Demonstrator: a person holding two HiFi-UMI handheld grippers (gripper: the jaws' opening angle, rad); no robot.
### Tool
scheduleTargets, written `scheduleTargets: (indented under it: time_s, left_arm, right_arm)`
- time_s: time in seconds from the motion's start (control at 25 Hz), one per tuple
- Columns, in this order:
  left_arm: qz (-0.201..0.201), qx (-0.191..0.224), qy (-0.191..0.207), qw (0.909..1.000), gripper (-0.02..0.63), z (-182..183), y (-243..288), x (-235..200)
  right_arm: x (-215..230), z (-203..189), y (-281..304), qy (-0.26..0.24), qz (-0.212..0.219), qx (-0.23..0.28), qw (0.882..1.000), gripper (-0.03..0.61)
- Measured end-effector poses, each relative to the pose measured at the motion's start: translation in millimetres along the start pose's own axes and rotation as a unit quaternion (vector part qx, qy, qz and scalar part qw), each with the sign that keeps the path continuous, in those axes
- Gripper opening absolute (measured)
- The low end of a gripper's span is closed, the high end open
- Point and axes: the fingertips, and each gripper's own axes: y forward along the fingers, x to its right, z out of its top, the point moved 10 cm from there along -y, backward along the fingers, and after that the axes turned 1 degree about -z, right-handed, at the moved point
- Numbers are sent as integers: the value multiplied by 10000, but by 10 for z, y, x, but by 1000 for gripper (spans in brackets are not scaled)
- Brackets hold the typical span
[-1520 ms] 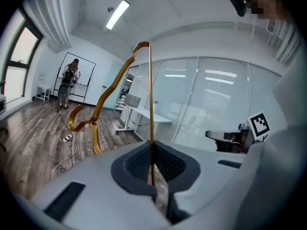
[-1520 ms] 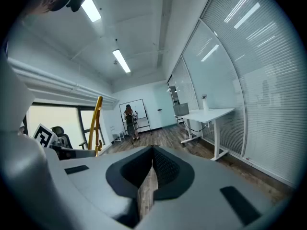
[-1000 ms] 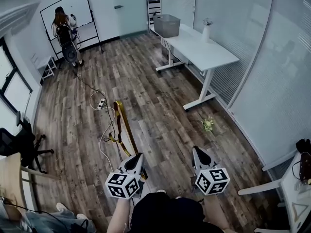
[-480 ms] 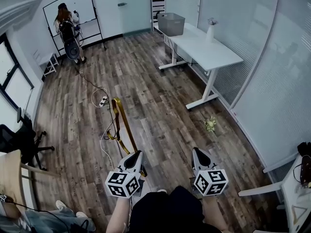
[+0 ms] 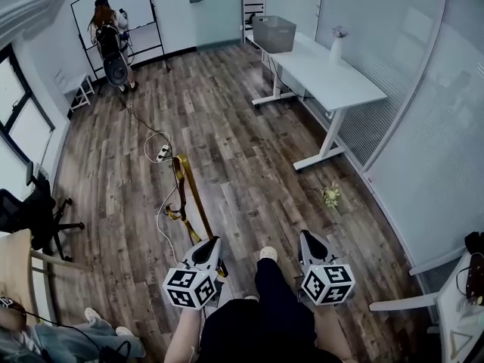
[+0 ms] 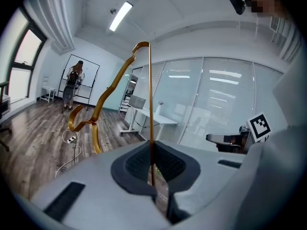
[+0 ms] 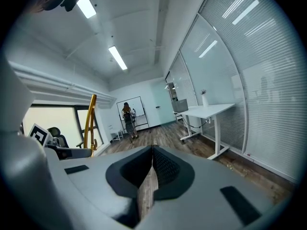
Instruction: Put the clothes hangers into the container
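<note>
— Wood-plank floor (image 5: 249, 150) underfoot, with dark trousers and a pale shoe (image 5: 266, 253) at the bottom edge. Nearest after that?

— Side by side just ahead of the legs: left gripper (image 5: 212, 246) and right gripper (image 5: 310, 242).

— Jaws on the left?

— Pinching the thin straight bar of a gold clothes hanger (image 5: 189, 191), pads tight on it. Hanger reaching forward and away above the floor, hook curling off its left side.

— And on the right?

— Pressed together at the tips, nothing between them, only floor beyond.

— Further out?

— White cable and power strip (image 5: 160, 154) lying just past the hanger's far end. Small yellowish scrap (image 5: 330, 196) on the floor to the right, near a white table leg.

— Container?

— Grey bin (image 5: 274, 33), standing at the far end of the white tabletop (image 5: 333, 82), well apart from the hanger. Pale vase (image 5: 336, 48) nearer along the same tabletop.

— Beyond that?

— Person (image 5: 110, 40) facing a whiteboard (image 5: 128, 10) by the far wall.
</note>
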Motion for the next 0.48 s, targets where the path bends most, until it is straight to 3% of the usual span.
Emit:
scheduleTargets:
  time_s: [0.48]
  left_arm:
    - [43,53,-142,9999,15,325,1012,-166]
  right_arm:
    - [552,453,874,-139,127,-84,9998,28]
